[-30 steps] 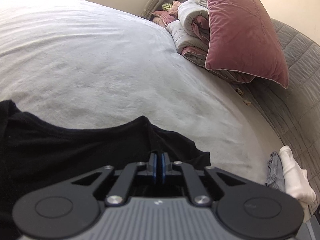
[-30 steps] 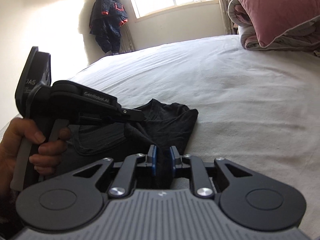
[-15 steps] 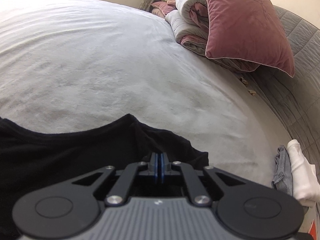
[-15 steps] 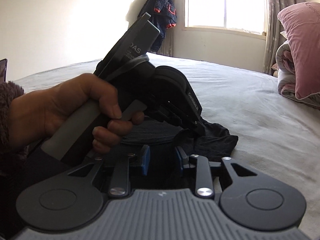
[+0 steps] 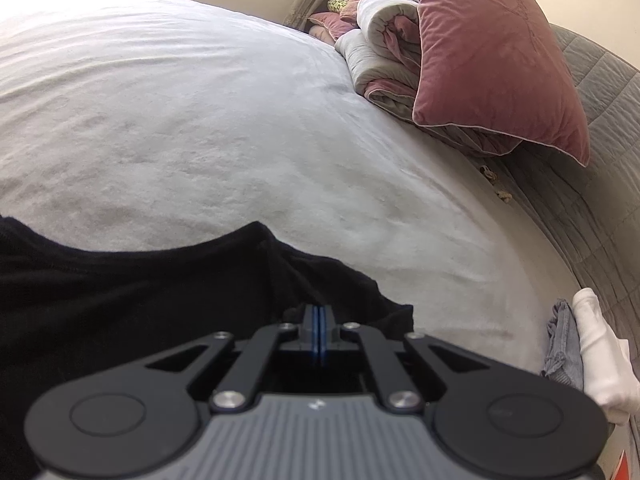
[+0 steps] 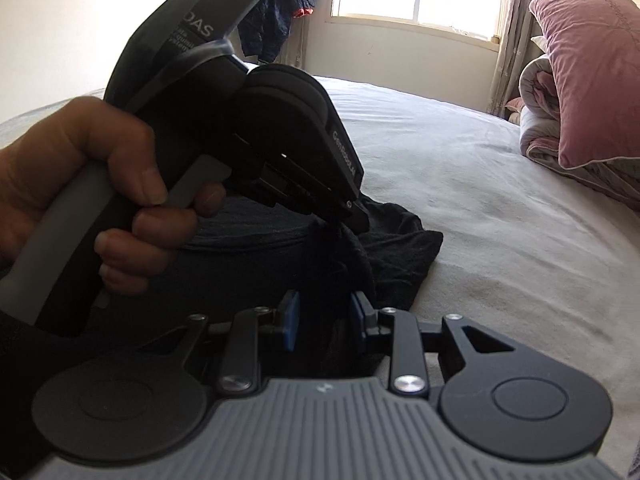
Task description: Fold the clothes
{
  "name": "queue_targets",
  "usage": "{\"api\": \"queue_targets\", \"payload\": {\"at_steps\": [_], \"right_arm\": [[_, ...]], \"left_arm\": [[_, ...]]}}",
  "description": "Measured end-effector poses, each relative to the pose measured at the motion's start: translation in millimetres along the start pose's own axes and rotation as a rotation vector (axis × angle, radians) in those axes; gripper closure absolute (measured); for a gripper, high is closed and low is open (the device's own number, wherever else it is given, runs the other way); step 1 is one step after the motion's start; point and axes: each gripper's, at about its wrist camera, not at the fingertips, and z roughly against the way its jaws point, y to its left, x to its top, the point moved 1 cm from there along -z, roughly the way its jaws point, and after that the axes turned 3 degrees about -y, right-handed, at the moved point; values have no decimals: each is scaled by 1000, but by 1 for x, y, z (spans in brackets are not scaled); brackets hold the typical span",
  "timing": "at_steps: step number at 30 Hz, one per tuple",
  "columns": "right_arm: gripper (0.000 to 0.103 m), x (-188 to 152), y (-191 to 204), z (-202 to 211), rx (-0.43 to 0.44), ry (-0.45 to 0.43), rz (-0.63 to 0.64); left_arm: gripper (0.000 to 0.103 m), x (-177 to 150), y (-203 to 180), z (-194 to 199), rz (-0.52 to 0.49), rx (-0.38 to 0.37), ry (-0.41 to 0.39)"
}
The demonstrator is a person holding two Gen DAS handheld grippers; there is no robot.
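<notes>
Since half a second ago: right gripper (image 6: 324, 322) opened wider, blue pads apart astride a fold of black garment (image 6: 400, 248). Left gripper (image 5: 319, 330) pinched tight on the garment's edge, gripped by a hand (image 6: 80, 192). Garment spread on the white bed (image 5: 200, 120), well apart from pink pillow (image 5: 492, 60). No containers visible.

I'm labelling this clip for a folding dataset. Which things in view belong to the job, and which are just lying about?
Job:
black garment
left gripper, shut on it
right gripper, open
folded white and grey clothes

Lying about:
pink pillow
rolled duvet
hanging jacket
</notes>
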Motion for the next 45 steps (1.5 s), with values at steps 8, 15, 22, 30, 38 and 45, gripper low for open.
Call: {"api": "queue_targets", "payload": {"at_steps": [8, 15, 22, 30, 38, 45], "right_arm": [[70, 12, -35, -7, 115, 54, -221], [91, 8, -60, -6, 187, 10, -396], [98, 14, -67, 8, 313, -59, -508], [98, 26, -43, 10, 421, -54, -485], [98, 14, -14, -9, 472, 115, -378], [88, 18, -17, 12, 530, 43, -303]], "left_arm": [[102, -4, 4, 0, 12, -18, -18], [102, -5, 8, 2, 16, -39, -34], [103, 6, 15, 26, 9, -38, -74], [103, 9, 36, 52, 29, -11, -122], [102, -9, 54, 57, -4, 184, -63], [99, -6, 66, 80, 71, 152, -104]]}}
